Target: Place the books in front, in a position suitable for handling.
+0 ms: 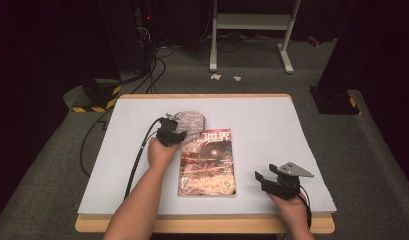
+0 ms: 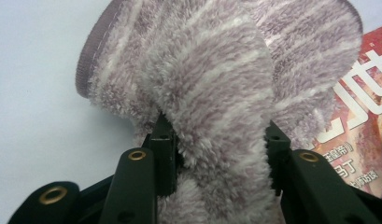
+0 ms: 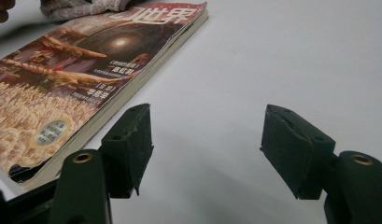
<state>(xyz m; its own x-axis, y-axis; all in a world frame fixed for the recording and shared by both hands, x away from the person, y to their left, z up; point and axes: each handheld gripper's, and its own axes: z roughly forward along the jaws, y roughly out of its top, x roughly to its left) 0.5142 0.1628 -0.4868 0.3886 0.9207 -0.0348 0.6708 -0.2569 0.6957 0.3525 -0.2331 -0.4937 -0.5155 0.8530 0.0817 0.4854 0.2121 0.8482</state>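
Left gripper [image 2: 216,140] jaws pinching fuzzy striped cloth [image 2: 216,70] beside magazine [image 1: 208,162]; right gripper [image 3: 205,149] jaws spread, resting on table [image 1: 272,120].

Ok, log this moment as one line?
left claw: shut on fuzzy cloth | cloth: overlapping magazine top corner | right claw: open, empty, beside magazine

A fluffy cloth [image 2: 216,93], striped in mauve and off-white with a stitched hem, is bunched into thick folds and pinched at its near end. In the high view the cloth [image 1: 191,120] is seen at about eleven o'clock on the white-covered table, its lower edge draped over the top left corner of a magazine.
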